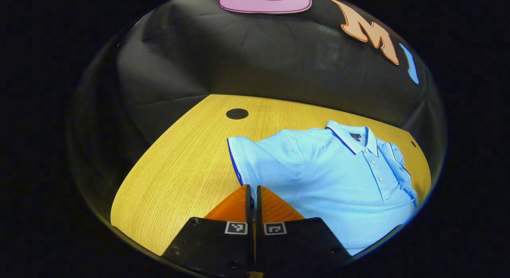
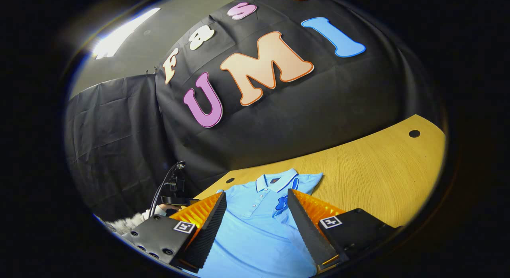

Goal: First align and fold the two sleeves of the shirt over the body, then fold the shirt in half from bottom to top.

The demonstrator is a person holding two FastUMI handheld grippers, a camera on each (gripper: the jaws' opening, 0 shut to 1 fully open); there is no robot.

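Between my left gripper's fingers I see almost no gap; they stand together right at the lower hem of the near sleeve, and I cannot tell whether a pinch of cloth sits between them. My right gripper has its fingers wide apart, hovering over the shirt body with nothing between them but the view of the cloth below.

Outward from there, the light blue polo shirt lies face up on the wooden tabletop, collar toward the black booth wall. From the right gripper view, the far sleeve looks already turned in over the chest, its dark blue edge showing near the placket, while the near sleeve is spread out flat to the side.

I judge the knit to be light, soft and limp: it will drape and drag, not hold a shape, and a one-point lift will let it sag. So I would take the spread sleeve by its trimmed cuff edge, where the band is firmer, and carry it low across the body.

Dark blue piping runs along collar and cuffs, and small pale buttons close the placket
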